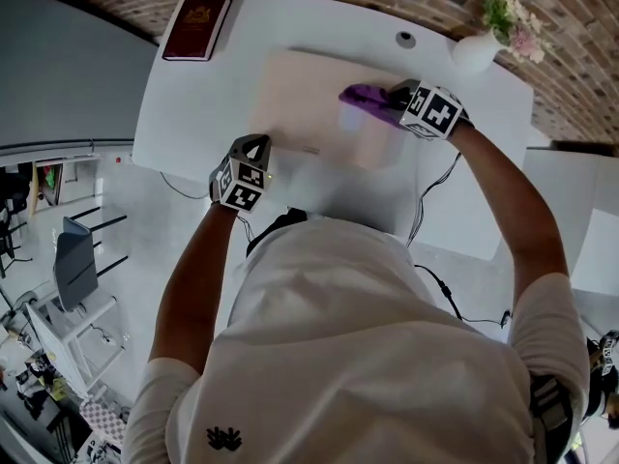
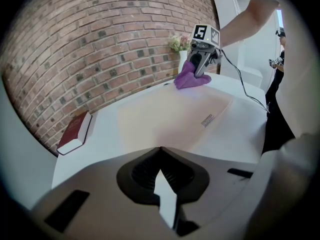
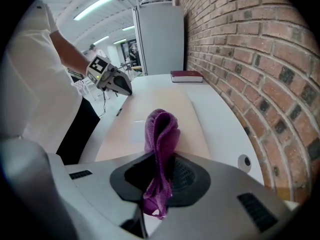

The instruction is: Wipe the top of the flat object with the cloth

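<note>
My right arm is stretched well forward, elbow nearly straight, carrying the right gripper [image 1: 395, 99] out to the far right part of the board [image 1: 305, 100]. Its jaws are clamped on the purple cloth [image 1: 366, 100]. In the right gripper view a fold of the cloth stands up between the jaws and a tail hangs down below them. From the left gripper view, the bunched cloth looks to be resting on the board's surface under the gripper's tip. The board is pale and flat, and it lies in the middle of the white table [image 1: 189, 114]. My left arm is held closer in, forearm angled forward. It ends at the left gripper [image 1: 255, 145], at the table's near edge, just beside the board's near left corner. Its jaws are pressed together at the tips with nothing between them, and I cannot tell whether it touches the table. A dark red book [image 1: 196, 27] lies at the far left of the table, and a white vase [image 1: 477, 52] with flowers stands at the far right by the brick wall.
</note>
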Action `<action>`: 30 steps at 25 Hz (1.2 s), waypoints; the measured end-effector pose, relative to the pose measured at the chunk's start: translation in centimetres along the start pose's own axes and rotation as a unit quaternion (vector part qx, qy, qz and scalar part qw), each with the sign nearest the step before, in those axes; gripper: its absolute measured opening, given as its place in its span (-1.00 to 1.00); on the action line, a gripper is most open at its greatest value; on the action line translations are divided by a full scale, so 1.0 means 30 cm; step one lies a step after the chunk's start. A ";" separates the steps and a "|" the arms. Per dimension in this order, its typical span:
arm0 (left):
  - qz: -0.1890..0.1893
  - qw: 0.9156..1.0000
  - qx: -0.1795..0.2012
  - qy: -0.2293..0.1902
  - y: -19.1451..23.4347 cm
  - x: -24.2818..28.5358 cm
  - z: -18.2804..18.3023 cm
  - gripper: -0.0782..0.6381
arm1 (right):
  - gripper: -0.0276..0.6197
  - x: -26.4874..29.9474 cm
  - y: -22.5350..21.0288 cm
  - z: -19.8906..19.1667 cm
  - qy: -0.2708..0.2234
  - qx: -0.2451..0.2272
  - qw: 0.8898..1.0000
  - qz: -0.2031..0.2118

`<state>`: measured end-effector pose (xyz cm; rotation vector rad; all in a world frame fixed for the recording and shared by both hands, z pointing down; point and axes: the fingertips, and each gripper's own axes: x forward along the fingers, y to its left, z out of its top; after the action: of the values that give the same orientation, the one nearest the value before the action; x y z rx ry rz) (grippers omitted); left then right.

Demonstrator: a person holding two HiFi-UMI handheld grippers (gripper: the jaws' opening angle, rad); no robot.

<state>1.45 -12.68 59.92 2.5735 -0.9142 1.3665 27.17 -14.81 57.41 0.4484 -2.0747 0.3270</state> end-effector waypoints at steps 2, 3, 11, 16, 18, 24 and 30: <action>0.001 1.000 0.000 0.002 -0.003 0.003 0.002 -0.72 | -0.67 -0.008 -0.042 -0.010 -0.004 0.008 1.000 -0.009; 0.002 1.000 -0.001 0.003 -0.004 0.004 0.002 -0.72 | -0.67 -0.012 -0.063 -0.015 -0.005 0.012 1.000 -0.013; 0.013 1.000 -0.003 0.016 -0.007 0.010 0.007 -0.72 | -0.67 -0.039 -0.215 -0.055 -0.007 0.036 0.998 -0.042; 0.023 0.999 -0.004 0.023 -0.013 0.018 0.013 -0.72 | -0.67 -0.053 -0.302 -0.083 -0.021 0.064 0.996 -0.063; 0.029 0.999 -0.007 0.026 -0.014 0.022 0.014 -0.72 | -0.67 -0.055 -0.340 -0.094 -0.026 0.077 0.994 -0.076; 0.042 0.998 -0.013 0.042 -0.020 0.024 0.017 -0.72 | -0.67 -0.081 -0.384 -0.122 -0.044 0.101 0.988 -0.110; 0.035 0.997 -0.044 0.047 -0.017 0.026 0.008 -0.72 | -0.67 -0.173 -0.314 -0.148 -0.083 0.144 0.975 -0.147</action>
<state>2.24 -12.71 60.47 2.4123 -1.0351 1.4169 37.17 -20.52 55.72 0.9769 -2.0887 0.4263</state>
